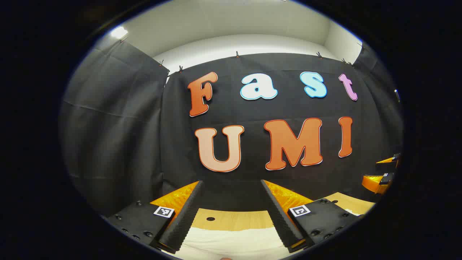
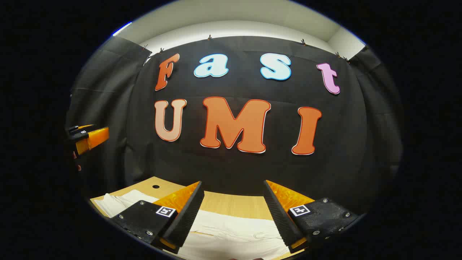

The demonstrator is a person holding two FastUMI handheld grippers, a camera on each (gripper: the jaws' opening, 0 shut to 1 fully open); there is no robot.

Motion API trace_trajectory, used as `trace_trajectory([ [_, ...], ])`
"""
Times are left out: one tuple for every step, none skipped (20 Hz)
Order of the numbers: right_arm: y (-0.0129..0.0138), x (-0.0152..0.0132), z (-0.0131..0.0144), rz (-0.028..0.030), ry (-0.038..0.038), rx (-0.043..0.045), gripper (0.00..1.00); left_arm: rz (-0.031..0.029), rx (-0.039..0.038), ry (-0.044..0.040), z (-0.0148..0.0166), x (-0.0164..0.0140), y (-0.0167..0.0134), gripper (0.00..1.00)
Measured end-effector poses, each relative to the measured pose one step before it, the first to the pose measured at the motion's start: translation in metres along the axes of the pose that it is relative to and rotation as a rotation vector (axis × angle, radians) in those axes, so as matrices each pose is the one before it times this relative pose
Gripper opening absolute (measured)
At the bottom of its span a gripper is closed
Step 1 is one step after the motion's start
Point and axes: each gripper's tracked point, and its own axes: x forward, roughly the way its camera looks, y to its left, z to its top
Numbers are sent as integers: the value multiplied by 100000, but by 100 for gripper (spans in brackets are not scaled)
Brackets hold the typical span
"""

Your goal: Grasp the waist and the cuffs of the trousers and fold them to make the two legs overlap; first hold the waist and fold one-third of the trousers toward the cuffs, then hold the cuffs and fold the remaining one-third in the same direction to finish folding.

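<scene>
White trousers (image 2: pixel 231 231) lie flat on a wooden table (image 2: pixel 231 204), running from the left to below the right gripper. In the left gripper view the same white trousers (image 1: pixel 234 243) show under the fingers. My left gripper (image 1: pixel 231 213) hangs above the cloth, open, nothing between its fingers. My right gripper (image 2: pixel 232 213) is likewise open above the trousers, holding nothing. The right gripper (image 1: pixel 382 177) shows at the far right of the left gripper view, and the left gripper (image 2: pixel 86 139) shows at the far left of the right gripper view.
The wooden table (image 1: pixel 234 220) has a small round hole (image 1: pixel 210 219) near its back edge; that hole (image 2: pixel 156 186) shows too in the right gripper view. Black cloth walls close the booth behind and to both sides.
</scene>
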Motion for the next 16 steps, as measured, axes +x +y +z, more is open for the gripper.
trace_trajectory([
  [-356,-63,121,-567,-299,105,99,-193,383,-539,292,75,-64,100],
  [-478,84,253,-1356,-1093,-183,99,-1061,814,94,96,89,-404,99],
  [-620,193,213,-2256,-444,-165,98,-998,669,-1066,465,89,-311,99],
  [-537,261,-5,-2151,-472,381,99,-1429,-60,-1170,602,201,-333,100],
  [-449,211,241,-1798,-863,-74,99,89,-63,-1115,578,75,-116,98],
  [-423,298,184,-2074,-827,-337,99,27,-134,-286,206,94,78,99],
  [-262,264,389,-1360,-1306,-603,99,580,1076,733,228,-14,-91,100],
  [-139,415,206,-1034,-986,-615,99,567,977,-919,380,34,228,100],
  [66,328,115,252,-45,171,98,-429,691,-1100,659,-86,-151,99],
  [204,274,-109,271,191,559,98,248,819,-750,339,141,-138,99],
  [185,177,-7,628,440,916,98,-159,304,-461,344,126,-127,100],
  [-31,179,-11,-230,-36,976,99,-259,21,-308,117,83,-260,100],
  [-111,110,-107,-394,221,516,99,-350,-245,-151,47,119,-303,100],
  [-286,115,-502,-1082,787,-21,100,-633,-639,157,-363,110,-414,100],
  [-177,61,-543,-122,1562,-495,99,-372,-695,880,-408,35,-232,100],
  [-247,46,-754,-895,1713,-720,98,-725,-447,1229,-815,88,-339,100],
])
